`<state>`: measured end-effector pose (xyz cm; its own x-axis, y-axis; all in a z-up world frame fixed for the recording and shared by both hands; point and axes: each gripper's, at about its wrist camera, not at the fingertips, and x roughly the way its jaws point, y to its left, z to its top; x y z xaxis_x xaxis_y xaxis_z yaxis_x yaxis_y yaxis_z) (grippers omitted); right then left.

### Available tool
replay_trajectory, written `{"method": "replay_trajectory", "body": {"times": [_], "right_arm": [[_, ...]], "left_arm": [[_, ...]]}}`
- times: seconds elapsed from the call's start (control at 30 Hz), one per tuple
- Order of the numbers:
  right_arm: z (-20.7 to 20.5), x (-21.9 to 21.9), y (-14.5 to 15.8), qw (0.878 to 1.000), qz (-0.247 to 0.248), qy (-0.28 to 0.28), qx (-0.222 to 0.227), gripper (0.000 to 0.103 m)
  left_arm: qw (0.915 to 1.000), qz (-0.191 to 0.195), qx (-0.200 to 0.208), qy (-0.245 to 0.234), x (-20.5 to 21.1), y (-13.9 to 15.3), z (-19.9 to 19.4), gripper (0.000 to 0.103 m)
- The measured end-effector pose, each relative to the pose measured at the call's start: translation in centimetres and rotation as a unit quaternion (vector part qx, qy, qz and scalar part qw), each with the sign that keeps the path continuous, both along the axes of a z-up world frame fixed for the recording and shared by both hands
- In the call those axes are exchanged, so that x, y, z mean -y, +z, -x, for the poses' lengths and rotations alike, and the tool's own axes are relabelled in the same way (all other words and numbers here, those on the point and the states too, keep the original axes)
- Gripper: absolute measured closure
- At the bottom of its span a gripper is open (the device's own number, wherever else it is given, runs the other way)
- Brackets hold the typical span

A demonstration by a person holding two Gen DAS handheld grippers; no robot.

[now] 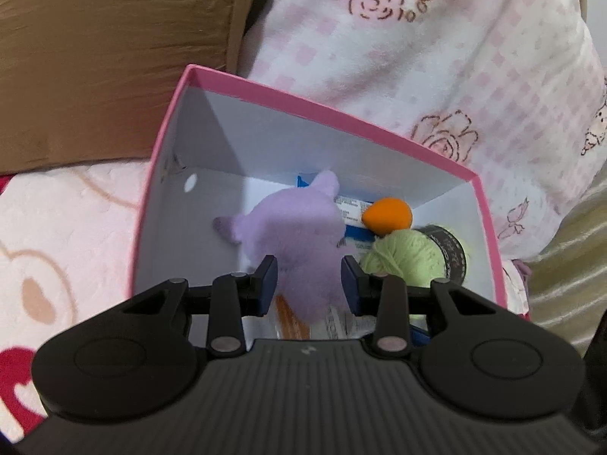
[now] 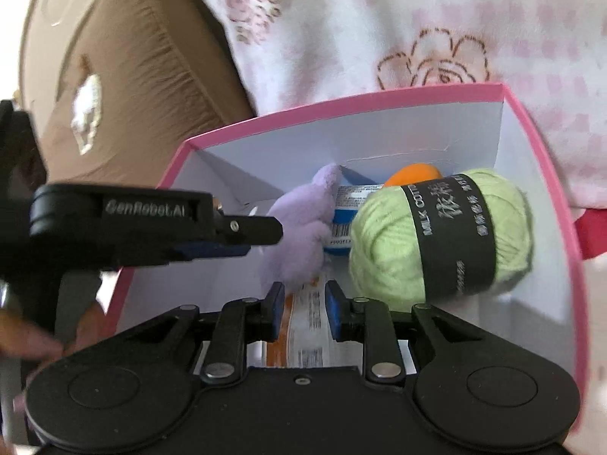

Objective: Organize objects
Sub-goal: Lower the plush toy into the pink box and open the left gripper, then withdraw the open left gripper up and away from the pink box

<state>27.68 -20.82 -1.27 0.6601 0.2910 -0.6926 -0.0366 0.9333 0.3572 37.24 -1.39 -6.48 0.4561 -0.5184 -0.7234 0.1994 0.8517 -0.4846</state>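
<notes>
A pink box (image 1: 265, 93) with white inner walls holds a purple plush toy (image 1: 292, 223), an orange ball (image 1: 387, 214), a green yarn ball with a black band (image 1: 413, 258) and a blue-and-white packet (image 1: 354, 223). My left gripper (image 1: 309, 278) is over the box with its fingers on both sides of the plush; whether they press it is unclear. In the right wrist view the box (image 2: 531, 125) shows the plush (image 2: 299, 227), the yarn (image 2: 440, 231), the orange ball (image 2: 413, 174) and an orange-and-white packet (image 2: 303, 326). My right gripper (image 2: 305, 313) is open above that packet. The left gripper (image 2: 242, 233) enters from the left.
A pink-and-white flowered blanket (image 1: 436, 57) lies behind the box. A brown cushion (image 1: 114, 57) sits at the back left. A pink bear-print blanket (image 1: 57, 246) lies to the left of the box. A hand (image 2: 34, 341) shows at the lower left in the right wrist view.
</notes>
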Motion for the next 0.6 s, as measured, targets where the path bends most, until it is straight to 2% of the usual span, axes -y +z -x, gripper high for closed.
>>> {"method": "replay_trajectory", "body": {"times": [0.13,0.27,0.37,0.47,0.53,0.6], "right_arm": [[2.1,0.1,1.3,0.999,0.015,0.021,0.019,0.074],[3.9,0.6,3.0,0.998,0.04,0.035,0.043,0.07],[4.3,0.7,4.3,0.997,0.052,0.047,0.045,0.069],[4.8,0.8,5.7,0.994,0.076,0.052,0.051,0.067],[5.2,0.6,6.6,0.994,0.082,0.059,0.051,0.062],[6.1,1.0,7.2,0.994,0.077,0.068,0.038,0.061]], "left_arm": [[1.0,0.003,-0.003,-0.003,-0.1,0.9,1.4,0.068],[0.9997,-0.012,0.008,-0.021,0.8,2.4,3.4,0.067],[0.9979,-0.043,0.022,-0.044,2.0,4.2,5.1,0.065],[0.9969,-0.05,0.018,-0.057,2.6,5.8,6.3,0.064],[0.996,-0.064,0.021,-0.058,2.8,6.7,7.3,0.064],[0.9962,-0.068,0.023,-0.049,2.6,7.4,8.4,0.064]]}}
